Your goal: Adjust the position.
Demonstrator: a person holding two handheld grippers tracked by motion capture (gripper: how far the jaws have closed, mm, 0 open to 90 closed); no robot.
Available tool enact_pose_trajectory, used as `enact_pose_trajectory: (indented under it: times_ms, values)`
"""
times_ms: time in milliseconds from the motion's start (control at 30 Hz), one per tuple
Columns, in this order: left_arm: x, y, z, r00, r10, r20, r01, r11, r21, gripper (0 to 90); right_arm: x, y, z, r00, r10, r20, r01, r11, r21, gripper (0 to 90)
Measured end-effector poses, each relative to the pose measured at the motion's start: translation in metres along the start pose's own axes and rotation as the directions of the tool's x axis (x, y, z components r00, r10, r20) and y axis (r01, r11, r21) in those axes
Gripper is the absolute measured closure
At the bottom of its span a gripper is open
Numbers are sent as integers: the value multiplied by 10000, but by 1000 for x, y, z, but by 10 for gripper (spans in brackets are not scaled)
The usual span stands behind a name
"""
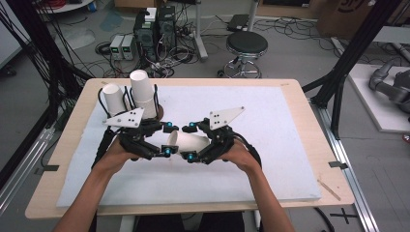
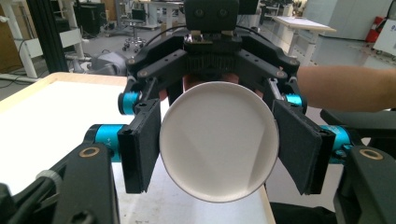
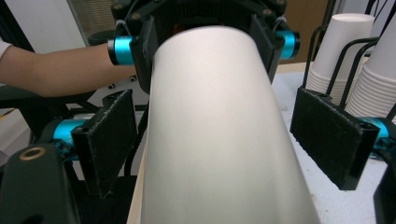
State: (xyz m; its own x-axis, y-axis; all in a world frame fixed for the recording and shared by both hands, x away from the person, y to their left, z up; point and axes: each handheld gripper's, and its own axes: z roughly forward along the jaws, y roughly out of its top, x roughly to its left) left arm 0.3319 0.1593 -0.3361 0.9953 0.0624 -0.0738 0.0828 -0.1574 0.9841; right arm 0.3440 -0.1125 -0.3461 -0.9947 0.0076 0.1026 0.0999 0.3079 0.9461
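Note:
A white paper cup [image 1: 189,141] lies on its side in the air just above the white mat, between the two grippers, which face each other. My left gripper [image 1: 169,140] is shut on one end of it. In the left gripper view its pads [image 2: 140,144] press both sides of the cup's round base [image 2: 219,140]. My right gripper [image 1: 190,141] surrounds the other end, open. In the right gripper view its pads [image 3: 107,140] stand a little off the cup's wall [image 3: 215,130] on both sides.
Two stacks of white paper cups [image 1: 140,92] [image 1: 113,99] stand in a black wire holder at the mat's back left, also seen in the right gripper view [image 3: 336,46]. A white mat [image 1: 270,145] covers the wooden table [image 1: 77,116]. A stool [image 1: 246,46] stands behind the table.

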Motion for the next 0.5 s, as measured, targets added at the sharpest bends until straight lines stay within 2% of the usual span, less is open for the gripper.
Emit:
enact_pose_trajectory:
  times_ms: [100, 500]
  values:
    - [0, 1, -1, 9999, 30, 112, -29, 10000, -71, 354, 0, -2, 1, 10000, 5, -14, -5, 10000, 16, 154]
    - [1, 2, -4, 10000, 19, -22, -19, 9998, -189, 353, -1, -12, -2, 9998, 193, 31, -193, 9997, 123, 153]
